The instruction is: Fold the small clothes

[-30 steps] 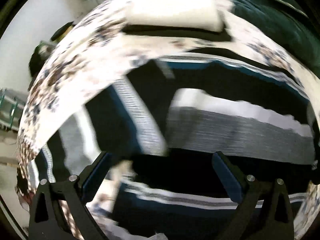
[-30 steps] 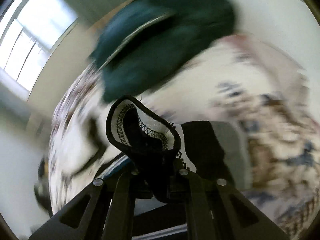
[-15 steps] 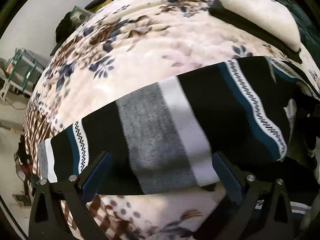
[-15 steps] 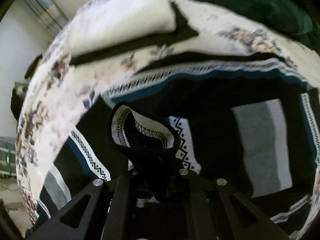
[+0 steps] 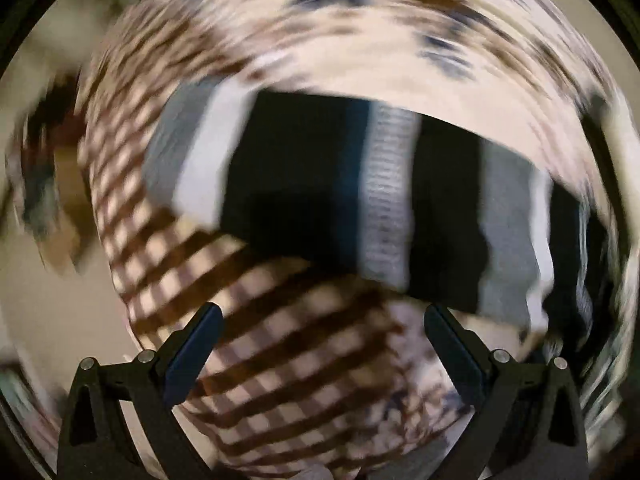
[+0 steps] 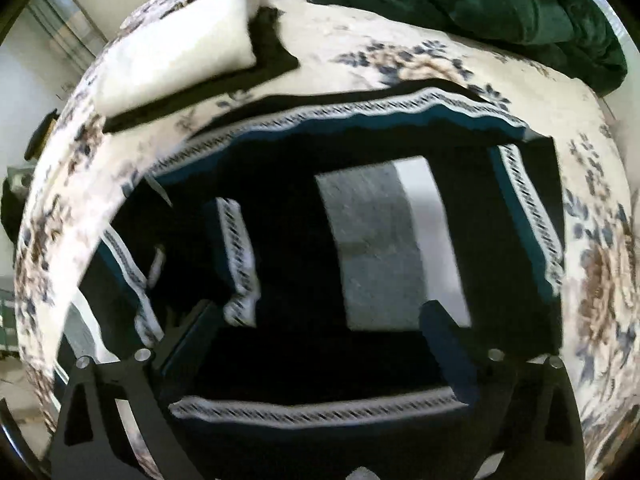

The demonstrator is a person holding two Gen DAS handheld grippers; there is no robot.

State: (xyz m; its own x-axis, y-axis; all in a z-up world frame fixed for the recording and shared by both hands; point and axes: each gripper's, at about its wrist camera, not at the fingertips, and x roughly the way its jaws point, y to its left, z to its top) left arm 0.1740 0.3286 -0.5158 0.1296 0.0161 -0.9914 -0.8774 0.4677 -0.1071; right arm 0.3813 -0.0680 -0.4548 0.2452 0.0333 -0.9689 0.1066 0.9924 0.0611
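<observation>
Right wrist view: striped sweater [image 6: 320, 264] laid flat on floral bedspread [image 6: 400, 68], sleeve folded in. Right gripper [image 6: 316, 344] spread wide, empty, above hem. Left gripper [image 5: 320, 340] likewise agape, nothing held; frame blurred.

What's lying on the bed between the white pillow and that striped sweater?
Only bare floral bedspread. The right wrist view shows a strip of it separating the white pillow from the black patterned knit sweater.
</observation>
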